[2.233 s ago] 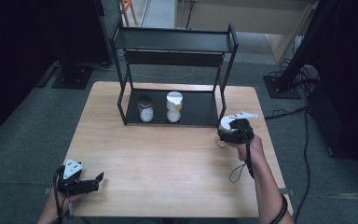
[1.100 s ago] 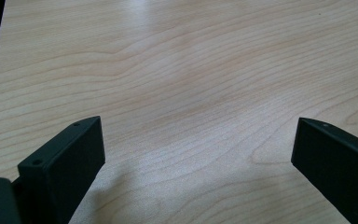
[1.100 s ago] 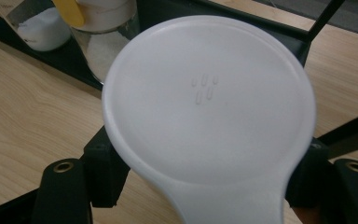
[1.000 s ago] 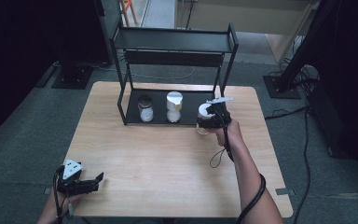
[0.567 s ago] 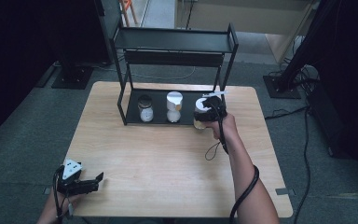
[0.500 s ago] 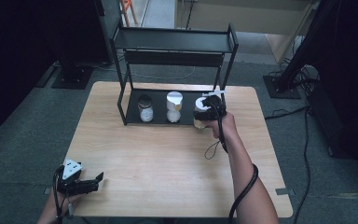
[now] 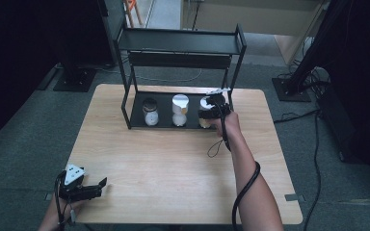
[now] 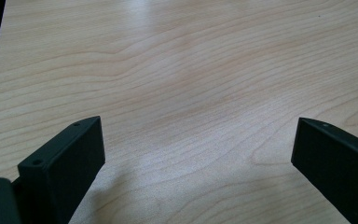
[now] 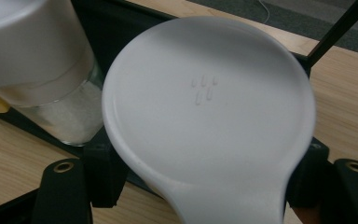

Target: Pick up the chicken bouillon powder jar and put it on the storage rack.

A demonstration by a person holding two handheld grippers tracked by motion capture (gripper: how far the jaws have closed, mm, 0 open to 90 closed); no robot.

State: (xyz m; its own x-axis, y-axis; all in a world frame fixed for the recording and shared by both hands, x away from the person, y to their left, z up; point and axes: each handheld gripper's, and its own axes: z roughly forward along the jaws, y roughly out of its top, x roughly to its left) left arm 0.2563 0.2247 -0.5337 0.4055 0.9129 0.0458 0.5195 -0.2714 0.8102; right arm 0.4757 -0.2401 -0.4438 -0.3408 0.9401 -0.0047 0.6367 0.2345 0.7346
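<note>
The right gripper (image 7: pixel 211 113), jaws clamped on the white-lidded glass jar (image 9: pixel 209 121), should lower it gently onto the black metal rack's bottom shelf (image 7: pixel 164 122), clear of the neighbouring white-capped jar (image 7: pixel 179 109), while the left gripper (image 7: pixel 89 188) rests wide open and empty.

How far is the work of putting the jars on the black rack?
Two jars already stand on the lower shelf of the black rack: the dark-lidded jar and the white-lidded jar. In hand: the right gripper is shut on a third jar, at the shelf's right end beside the white-lidded one. Left: probably setting it down and releasing. The left gripper waits open over the table.
</note>
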